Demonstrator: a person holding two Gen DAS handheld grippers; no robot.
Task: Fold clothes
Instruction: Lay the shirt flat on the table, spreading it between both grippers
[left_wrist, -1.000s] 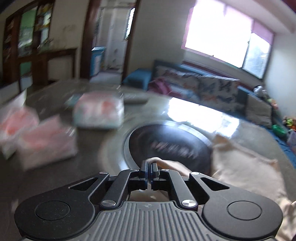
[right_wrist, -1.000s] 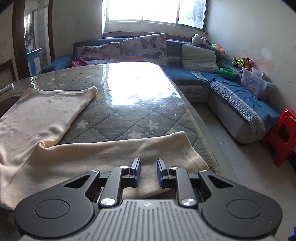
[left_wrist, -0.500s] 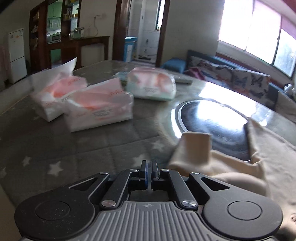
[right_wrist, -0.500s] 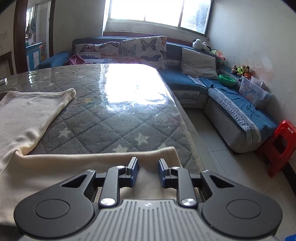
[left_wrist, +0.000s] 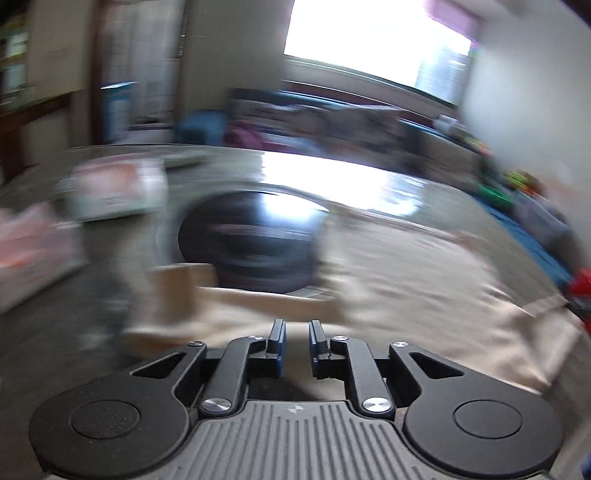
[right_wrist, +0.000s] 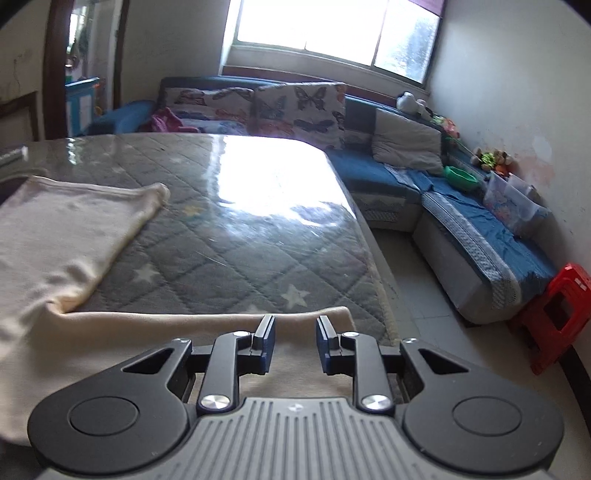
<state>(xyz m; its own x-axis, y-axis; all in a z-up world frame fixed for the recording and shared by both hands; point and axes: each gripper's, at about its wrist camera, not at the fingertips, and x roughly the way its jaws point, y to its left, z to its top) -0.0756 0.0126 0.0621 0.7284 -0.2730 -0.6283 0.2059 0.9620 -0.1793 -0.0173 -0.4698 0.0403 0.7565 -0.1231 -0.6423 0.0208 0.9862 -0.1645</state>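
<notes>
A cream garment (right_wrist: 66, 243) lies spread on a table (right_wrist: 236, 236) covered with a grey quilted cloth printed with stars, under a shiny clear sheet. From the right gripper's camera, one part of the garment stretches away on the left toward the far end, and a second part runs across the near edge, just under the fingers.

The right gripper (right_wrist: 294, 341) hangs over that near part, close to the table's right edge. Its jaws stand a narrow way apart, with nothing clamped between them; cream fabric shows through the gap below.

The left gripper's camera is badly smeared by motion. The left gripper (left_wrist: 296, 343) points down over the garment (left_wrist: 424, 280), which fills the near and right side of its view. Its jaws are opening, a small gap between them, and nothing is pinched there; whether the tips touch the fabric I cannot tell. Beyond the garment sits a dark round plate (left_wrist: 247, 251) set in the table. Blurred pink-and-white packs (left_wrist: 110, 188) lie to its left.

Behind the table, a blue sofa (right_wrist: 472, 221) with butterfly cushions (right_wrist: 299, 107) runs under a bright window (right_wrist: 332, 26). A red stool (right_wrist: 554, 314) stands on the floor to the right.
</notes>
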